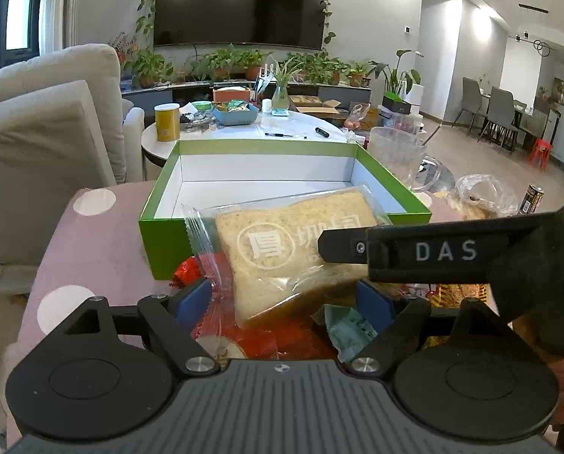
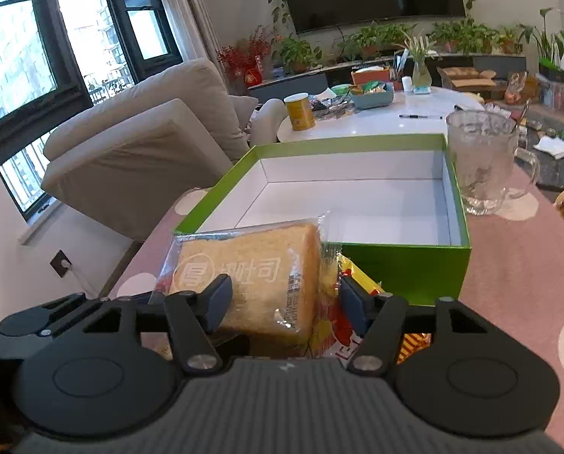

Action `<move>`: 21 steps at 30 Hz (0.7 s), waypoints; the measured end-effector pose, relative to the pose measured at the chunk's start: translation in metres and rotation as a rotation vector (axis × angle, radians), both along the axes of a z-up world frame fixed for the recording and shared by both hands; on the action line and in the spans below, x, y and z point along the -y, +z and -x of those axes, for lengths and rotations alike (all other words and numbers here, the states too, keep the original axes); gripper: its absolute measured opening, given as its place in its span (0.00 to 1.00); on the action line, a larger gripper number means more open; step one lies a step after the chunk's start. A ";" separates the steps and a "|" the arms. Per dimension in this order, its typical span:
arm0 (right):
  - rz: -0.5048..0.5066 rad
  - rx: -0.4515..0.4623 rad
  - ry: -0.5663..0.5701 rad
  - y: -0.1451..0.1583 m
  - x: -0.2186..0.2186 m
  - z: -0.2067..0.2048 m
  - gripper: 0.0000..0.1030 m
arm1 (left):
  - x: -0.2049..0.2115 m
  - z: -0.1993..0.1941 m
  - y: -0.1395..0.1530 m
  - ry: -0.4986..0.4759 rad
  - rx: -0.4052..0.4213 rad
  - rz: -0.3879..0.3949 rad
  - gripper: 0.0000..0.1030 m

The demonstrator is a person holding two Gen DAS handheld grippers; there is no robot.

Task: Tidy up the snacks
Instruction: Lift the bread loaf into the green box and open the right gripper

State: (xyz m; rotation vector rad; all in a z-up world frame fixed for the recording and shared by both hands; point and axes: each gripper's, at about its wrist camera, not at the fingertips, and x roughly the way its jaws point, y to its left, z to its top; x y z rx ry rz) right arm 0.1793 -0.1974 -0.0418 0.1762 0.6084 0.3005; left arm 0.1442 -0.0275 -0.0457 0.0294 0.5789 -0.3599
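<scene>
A desk (image 2: 516, 287) under a pink cloth with white dots carries everything here, and the biggest thing on it is a green box (image 2: 403, 268) with a white inside, open at the top and standing at the far side of a heap of snacks. Just beside the box's right wall stands a clear glass mug (image 2: 479, 162). Leaning on the near wall of the box, with its upper end over the rim, is a wrapped toast slice (image 2: 267, 276) in a clear packet with white print; its lower end rests on the heap. The right gripper (image 2: 285, 299) has its blue-padded fingers (image 2: 219, 299) on either side of that packet: the left pad lies against the wrapper, while the right pad stands a little apart from the bread, so a firm hold cannot be told. The left gripper (image 1: 284, 299) reaches the same toast slice from the other side, its fingers (image 1: 373, 299) spread wider than the bread and not pressing it, with only the crimped edge of the wrapper close to the left pad. Beneath lie a red packet (image 1: 267, 340) and a small pale green sachet (image 1: 348, 329)
</scene>
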 end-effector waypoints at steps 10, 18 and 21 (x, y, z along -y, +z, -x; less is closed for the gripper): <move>-0.037 0.068 0.007 0.026 0.006 0.023 0.77 | 0.001 0.034 0.037 0.001 0.110 -0.002 0.77; -0.073 0.127 0.012 0.045 0.014 0.023 0.77 | 0.011 0.035 0.063 -0.005 0.177 -0.018 0.77; -0.089 0.138 0.009 0.049 0.016 0.012 0.77 | 0.015 0.023 0.069 -0.003 0.184 -0.026 0.77</move>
